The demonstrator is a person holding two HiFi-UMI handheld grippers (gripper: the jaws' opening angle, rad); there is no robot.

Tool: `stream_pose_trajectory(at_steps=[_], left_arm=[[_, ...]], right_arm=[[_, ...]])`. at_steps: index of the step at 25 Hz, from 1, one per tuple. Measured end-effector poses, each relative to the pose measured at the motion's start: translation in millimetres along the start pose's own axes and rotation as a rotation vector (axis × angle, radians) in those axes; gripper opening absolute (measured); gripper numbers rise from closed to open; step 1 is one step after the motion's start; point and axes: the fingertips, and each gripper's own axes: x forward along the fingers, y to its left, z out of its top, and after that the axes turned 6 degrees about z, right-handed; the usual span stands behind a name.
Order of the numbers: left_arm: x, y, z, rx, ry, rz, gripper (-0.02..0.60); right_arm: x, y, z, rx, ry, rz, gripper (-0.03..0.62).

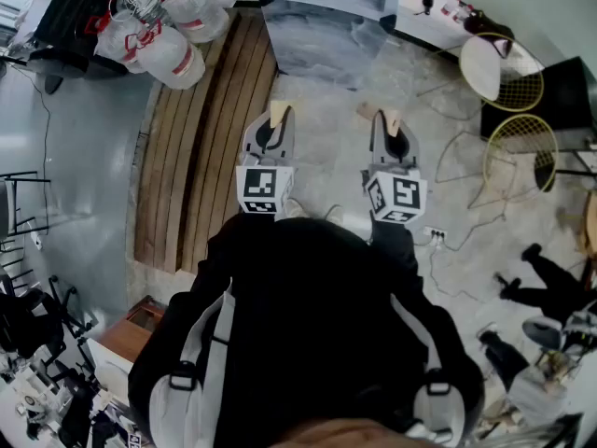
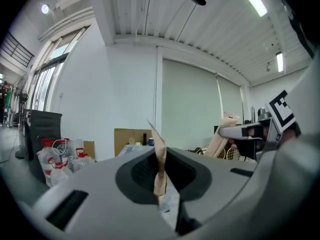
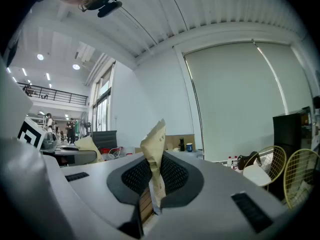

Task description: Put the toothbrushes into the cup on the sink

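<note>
No toothbrush, cup or sink shows in any view. My left gripper is held out over the marble floor, its jaws shut on a tan paper piece. In the left gripper view that paper piece stands upright in the pinch of the left gripper. My right gripper is level beside it, shut on a second tan paper piece. That second paper piece sticks up from the right gripper in its own view. Each gripper view also catches the other gripper off to the side.
Several water jugs lie at the far left beside a wooden slatted strip. Wire chairs stand at the right, with cables and a power strip on the floor. A cardboard box stands by the far wall.
</note>
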Motion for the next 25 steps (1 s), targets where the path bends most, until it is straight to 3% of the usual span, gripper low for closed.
stream_pose_trajectory(at_steps=[15,25], left_arm=[[-8,42,-2,0.013,-0.041,-0.022,0.028],[30,68,-7,0.014,-0.022,-0.007,0.028]], right_arm=[[17,37,-2,0.037,-0.036,-0.006,0.034],[66,18,1,0.045,-0.044,-0.009,0.034]])
